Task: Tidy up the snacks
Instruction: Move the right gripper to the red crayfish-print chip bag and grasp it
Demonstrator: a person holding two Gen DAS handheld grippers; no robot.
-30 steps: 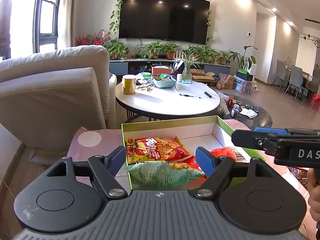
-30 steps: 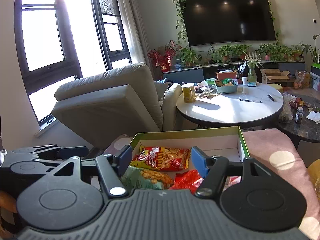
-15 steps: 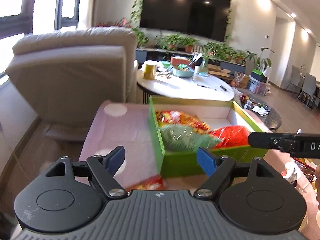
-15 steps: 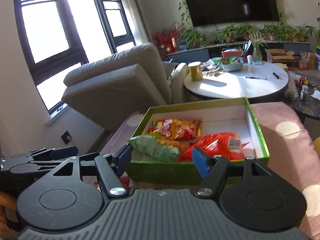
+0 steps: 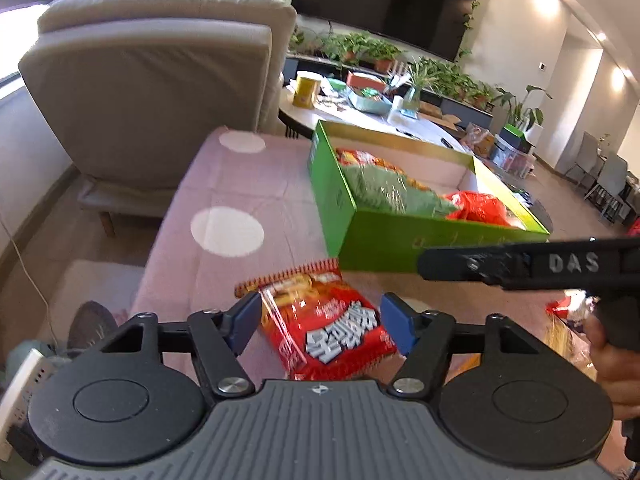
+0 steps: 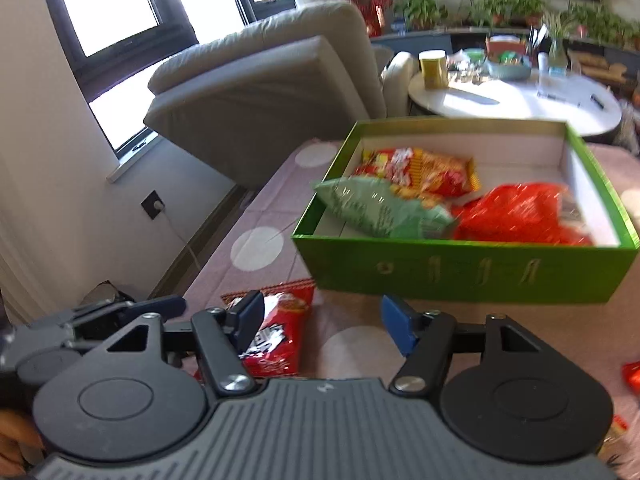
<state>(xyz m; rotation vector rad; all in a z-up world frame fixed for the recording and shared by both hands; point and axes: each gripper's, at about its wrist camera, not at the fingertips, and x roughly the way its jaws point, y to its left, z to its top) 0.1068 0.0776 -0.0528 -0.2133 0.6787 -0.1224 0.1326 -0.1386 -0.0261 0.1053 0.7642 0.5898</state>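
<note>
Now left hand-held gripper (image 5: 320,330) lowering over red snack bag (image 5: 328,330) lying on pink dotted worktop (image 5: 240,184), jaws closing around it, pads not yet pressing. Right hand-held gripper (image 6: 322,324) spread, holding nothing. Both having dropped from box toward worktop: next pick starting. Beyond, green box (image 6: 460,268) holding three bags.

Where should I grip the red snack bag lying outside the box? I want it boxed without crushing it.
Grip the red snack bag across its short width near the crimped top edge, coming from above; it lies flat, and the closing left hand-held gripper already straddles it.
</note>
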